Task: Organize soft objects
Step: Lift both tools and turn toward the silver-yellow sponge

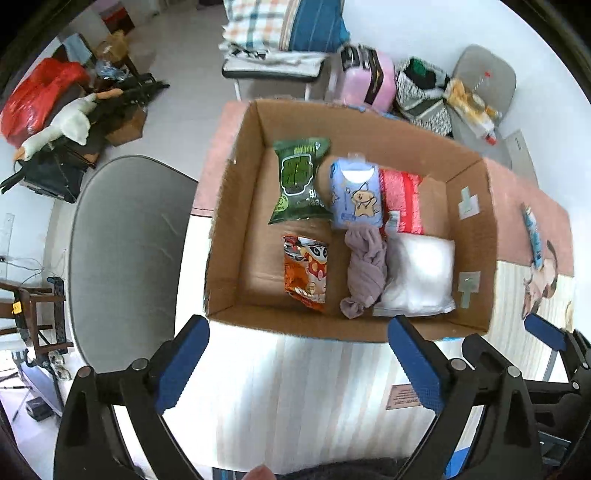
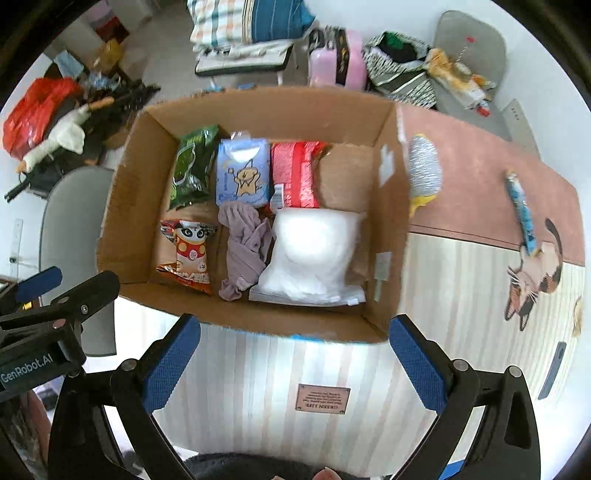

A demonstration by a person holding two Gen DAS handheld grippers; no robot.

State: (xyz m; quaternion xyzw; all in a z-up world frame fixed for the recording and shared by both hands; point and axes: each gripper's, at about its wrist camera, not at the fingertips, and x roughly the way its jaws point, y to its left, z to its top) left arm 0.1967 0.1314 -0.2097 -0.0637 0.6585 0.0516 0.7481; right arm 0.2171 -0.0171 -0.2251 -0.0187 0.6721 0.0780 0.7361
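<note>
An open cardboard box (image 1: 236, 206) (image 2: 133, 206) stands on the table. In it lie a green snack bag (image 1: 299, 181) (image 2: 192, 166), an orange snack bag (image 1: 306, 273) (image 2: 186, 254), a blue cartoon pack (image 1: 356, 195) (image 2: 242, 173), a red towel pack (image 1: 402, 201) (image 2: 295, 173), a mauve cloth (image 1: 365, 273) (image 2: 243, 247) and a white plastic bag (image 1: 419, 277) (image 2: 310, 254). My left gripper (image 1: 299, 365) and right gripper (image 2: 295, 363) are both open and empty, held above the table just in front of the box. A silver-blue soft toy (image 2: 424, 171) and a blue packet (image 2: 521, 210) lie right of the box.
The table has a pink and striped cat-print cloth (image 2: 480, 295). A grey chair (image 1: 125, 258) stands to the left. Behind are chairs with folded bedding (image 2: 243, 26), a pink case (image 2: 336, 59) and bags. A goose plush (image 1: 62, 125) lies on floor clutter at the left.
</note>
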